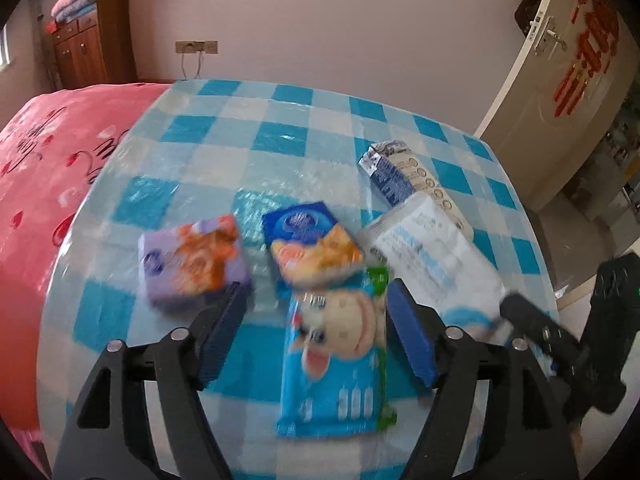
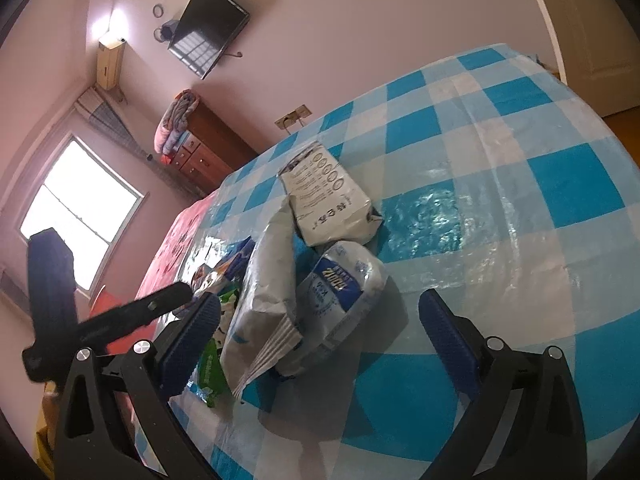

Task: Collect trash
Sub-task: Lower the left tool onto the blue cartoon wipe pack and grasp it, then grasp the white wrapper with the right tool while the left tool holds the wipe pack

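Several pieces of trash lie on the blue-and-white checked table (image 1: 248, 152). My left gripper (image 1: 316, 292) is open, and a blue wrapper with a cartoon cow (image 1: 336, 356) lies flat between its fingers, not pinched. Beyond it are a purple packet (image 1: 192, 264), a blue-and-orange packet (image 1: 312, 240), a white wrapper (image 1: 432, 248) and a milk carton (image 1: 404, 176). My right gripper (image 2: 320, 300) is open too, over a crumpled white bag (image 2: 268, 292) and a blue-and-white packet (image 2: 344, 300). The carton (image 2: 328, 200) lies just past them.
A pink bed (image 1: 48, 184) borders the table on the left. A wooden cabinet (image 1: 92, 52) with folded bedding stands at the wall, and a door (image 1: 560, 92) is on the right. The other gripper's black body (image 1: 560, 340) is close at the right.
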Demonstrator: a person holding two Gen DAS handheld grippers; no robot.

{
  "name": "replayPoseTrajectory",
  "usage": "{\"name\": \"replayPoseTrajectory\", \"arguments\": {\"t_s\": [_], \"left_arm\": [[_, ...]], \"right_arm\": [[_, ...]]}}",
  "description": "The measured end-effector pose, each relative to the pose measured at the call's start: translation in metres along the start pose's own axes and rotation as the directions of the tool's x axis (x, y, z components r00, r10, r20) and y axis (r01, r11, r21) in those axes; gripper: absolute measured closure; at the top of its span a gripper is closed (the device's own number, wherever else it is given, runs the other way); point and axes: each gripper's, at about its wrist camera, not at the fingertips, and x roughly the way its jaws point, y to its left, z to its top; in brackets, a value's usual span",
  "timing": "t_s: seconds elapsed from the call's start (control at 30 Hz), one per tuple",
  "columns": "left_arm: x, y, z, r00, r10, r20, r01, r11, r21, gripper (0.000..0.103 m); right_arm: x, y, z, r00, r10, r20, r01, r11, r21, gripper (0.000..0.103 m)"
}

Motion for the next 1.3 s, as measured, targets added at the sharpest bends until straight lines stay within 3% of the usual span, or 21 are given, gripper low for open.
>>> {"name": "replayPoseTrajectory", "arguments": {"t_s": [0.3,0.43,0.5,0.7,1.0,1.1,1.3], "left_arm": [[0.010,-0.020,-0.030,0.999,-0.008,-0.051,0.011,0.998,0.056,0.029],[0.017,-0.024,-0.030,0.999,0.028,-0.041,-0.026,0.997,0.067,0.029],[0.022,-0.023,-0.029,0.998,0.033,-0.053,-0.030,0.998,0.055,0.029],[0.031,-0.027,-0.030,0.995,0.060,-0.079,-0.056,0.997,0.053,0.032],[0.033,-0.027,-0.032,0.994,0.069,-0.087,-0.067,0.997,0.023,0.051],[0.031,-0.022,-0.031,0.994,0.053,-0.092,-0.054,0.999,-0.008,0.054],[0.029,-0.016,-0.033,0.996,0.022,-0.083,-0.025,0.999,-0.032,0.055]], "right_arm": [[-0.008,0.007,0.001,0.998,0.049,0.047,-0.048,0.998,-0.034,0.005],[-0.008,0.008,0.002,0.995,0.089,0.039,-0.088,0.995,-0.036,0.008],[-0.009,0.009,0.002,0.994,0.105,0.037,-0.103,0.994,-0.038,0.022],[-0.012,0.014,0.003,0.990,0.137,0.040,-0.134,0.989,-0.060,0.031],[0.006,0.020,0.001,0.984,0.162,-0.068,-0.167,0.984,-0.068,0.034],[0.011,0.020,0.001,0.972,0.213,-0.097,-0.218,0.975,-0.043,0.042],[0.019,0.017,0.000,0.953,0.277,-0.124,-0.278,0.961,0.011,0.043]]}}
